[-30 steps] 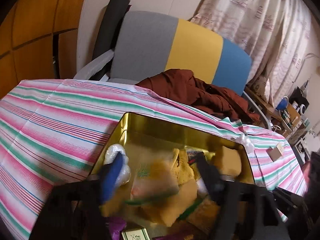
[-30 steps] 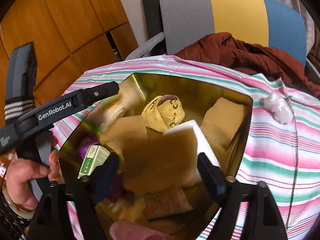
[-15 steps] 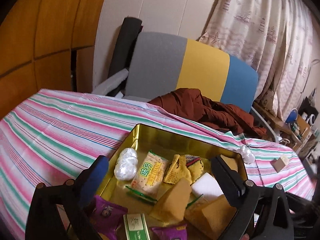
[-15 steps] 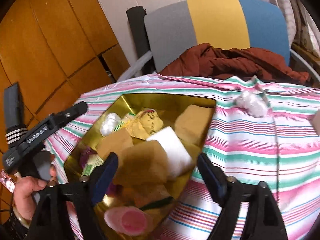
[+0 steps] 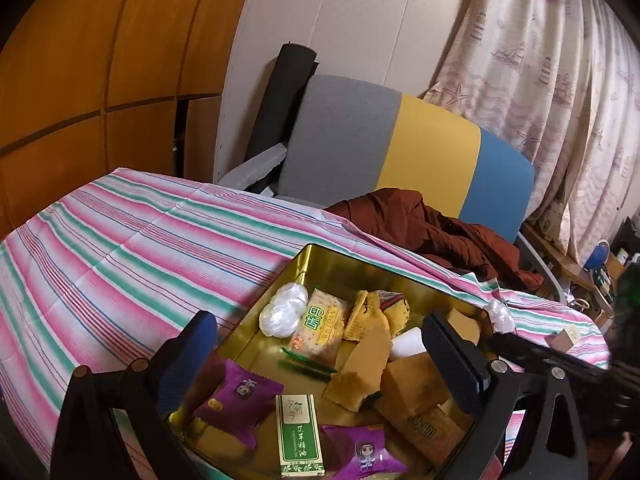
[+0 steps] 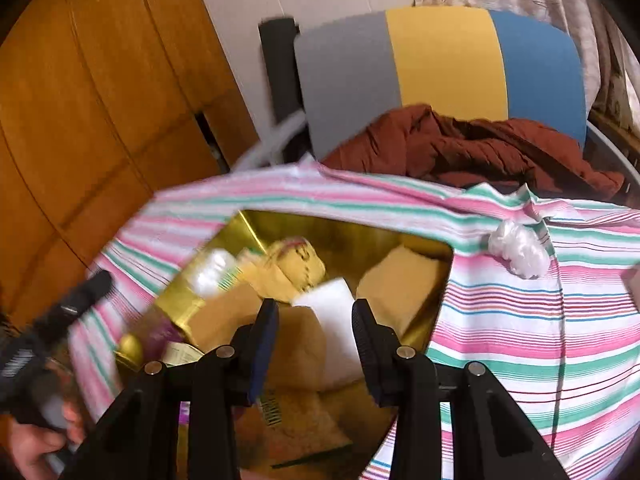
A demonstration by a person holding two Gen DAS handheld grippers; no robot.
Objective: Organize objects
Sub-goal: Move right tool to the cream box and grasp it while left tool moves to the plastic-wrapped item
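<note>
A gold tin (image 5: 316,254) sits on the striped tablecloth and holds several snacks: a white plastic ball (image 5: 282,314), a cracker packet (image 5: 322,330), purple packets (image 5: 236,398), a green box (image 5: 300,436) and brown packets (image 5: 416,380). My left gripper (image 5: 320,356) hovers over the tin's near side, wide open and empty. In the right wrist view my right gripper (image 6: 316,344) hangs above the tin (image 6: 352,226), its jaws closing with a narrow gap and nothing between them. A brown packet (image 6: 300,356) and a white block (image 6: 332,316) lie below it. A second white plastic ball (image 6: 518,254) rests on the cloth beyond the tin.
A grey, yellow and blue chair (image 5: 400,148) with a rust-red garment (image 5: 432,236) stands behind the table. Wooden panels (image 5: 80,80) fill the left, curtains (image 5: 560,80) the right. A small tan box (image 5: 564,338) sits near the cloth's right edge. A hand (image 6: 36,440) holds the left gripper.
Both grippers have drawn back and up from the tin. The left jaws widened, and a white ball and cracker packet now lie clear in the tin. The right jaws narrowed a lot.
</note>
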